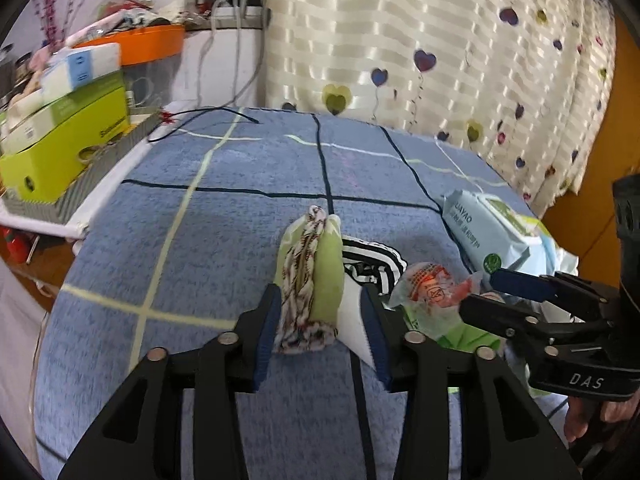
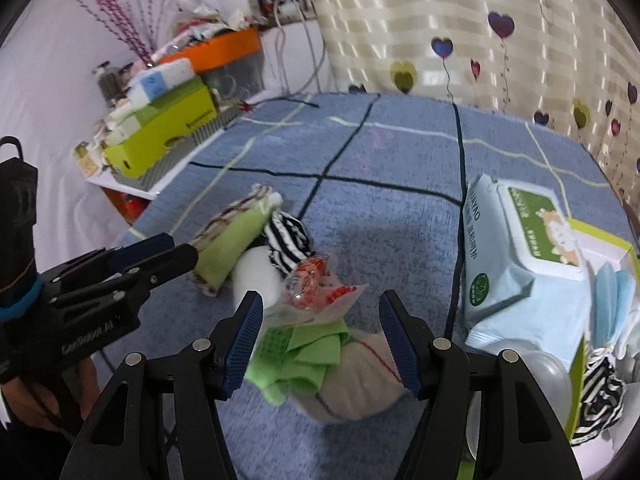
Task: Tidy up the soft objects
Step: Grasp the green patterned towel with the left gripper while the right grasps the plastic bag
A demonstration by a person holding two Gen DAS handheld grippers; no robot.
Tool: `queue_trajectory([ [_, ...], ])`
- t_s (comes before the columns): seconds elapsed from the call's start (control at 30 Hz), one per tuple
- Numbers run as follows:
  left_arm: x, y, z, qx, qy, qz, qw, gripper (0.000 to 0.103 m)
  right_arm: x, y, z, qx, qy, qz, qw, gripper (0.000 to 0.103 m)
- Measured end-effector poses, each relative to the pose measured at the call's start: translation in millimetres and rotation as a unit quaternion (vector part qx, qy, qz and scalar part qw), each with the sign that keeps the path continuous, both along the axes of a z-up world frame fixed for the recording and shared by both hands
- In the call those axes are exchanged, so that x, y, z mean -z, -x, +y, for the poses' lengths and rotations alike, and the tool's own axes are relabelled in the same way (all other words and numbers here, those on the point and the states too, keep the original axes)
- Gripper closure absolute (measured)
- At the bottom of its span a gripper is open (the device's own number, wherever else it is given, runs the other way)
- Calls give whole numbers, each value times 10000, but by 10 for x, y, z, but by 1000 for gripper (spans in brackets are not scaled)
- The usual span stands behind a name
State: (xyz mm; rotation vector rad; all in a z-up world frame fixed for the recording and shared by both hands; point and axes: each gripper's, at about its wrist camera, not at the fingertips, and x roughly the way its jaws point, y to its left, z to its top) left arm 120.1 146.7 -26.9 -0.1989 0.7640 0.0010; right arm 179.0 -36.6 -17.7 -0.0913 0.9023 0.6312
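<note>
A folded green and patterned cloth (image 1: 310, 280) lies on the blue checked bed cover (image 1: 224, 216). My left gripper (image 1: 320, 336) is open with its fingers on either side of the cloth's near end; a white sock part sits by the right finger. A black-and-white striped sock (image 2: 286, 240) lies beside the cloth (image 2: 232, 240). My right gripper (image 2: 324, 340) is open over a small pile: a crinkly red-printed snack packet (image 2: 316, 284), a light green cloth (image 2: 304, 356) and a white sock (image 2: 360, 384). The right gripper also shows in the left wrist view (image 1: 486, 292).
A pale blue wet-wipes pack (image 2: 516, 252) lies at the right, beside a green-edged box (image 2: 600, 320) holding masks and a striped sock. A side table at the left carries a lime green box (image 1: 68, 140) and an orange tray (image 1: 152, 42). A curtain hangs behind.
</note>
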Motion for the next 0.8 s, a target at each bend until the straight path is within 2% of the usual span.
queue_trajectory([
  [0.2, 110, -208, 48, 58, -135, 195, 9997, 56, 114, -170, 109, 119, 135, 149, 9997, 42],
  [0.33, 215, -300, 75, 133, -18, 363, 9993, 56, 175, -211, 161, 52, 183, 207, 9996, 43],
  [0.37, 237, -315, 74, 142, 13, 404, 9991, 56, 192, -208, 182, -6, 230, 200, 9995, 49],
  [0.4, 253, -315, 77, 151, 19, 423, 9990, 56, 204, -202, 196, -46, 268, 207, 9994, 61],
  [0.5, 281, -337, 75, 160, 63, 468, 9988, 56, 221, -190, 198, -78, 269, 192, 9994, 71],
  [0.73, 303, -347, 63, 199, 104, 444, 9988, 57, 120, -131, 145, -70, 176, -1, 9998, 76],
  [0.77, 306, -353, 63, 204, 112, 455, 9987, 66, 106, -123, 135, -70, 160, -16, 9998, 76],
  [0.8, 311, -353, 57, 207, 110, 481, 9986, 70, 93, -114, 122, -70, 134, -23, 9999, 76],
])
